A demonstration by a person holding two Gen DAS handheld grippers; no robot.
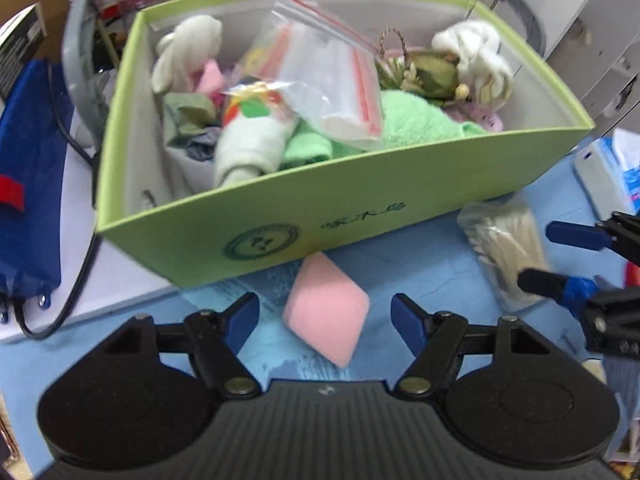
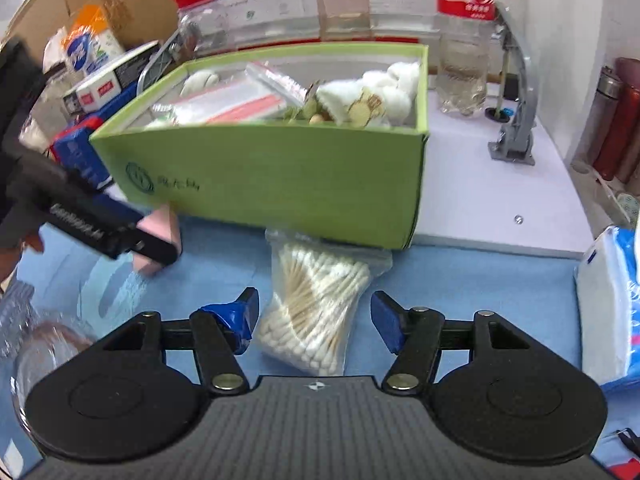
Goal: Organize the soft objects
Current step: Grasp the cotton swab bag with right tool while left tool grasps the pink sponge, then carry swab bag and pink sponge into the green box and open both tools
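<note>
On the blue worktop before the green box, both the left gripper and right gripper stood open, so each should straddle squarely its pink sponge or cotton swab bag before closing gently.

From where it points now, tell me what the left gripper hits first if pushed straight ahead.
The left gripper, jaws open, would first meet the pink foam sponge block lying on the blue mat, probably before reaching the green cardboard box behind it.
</note>
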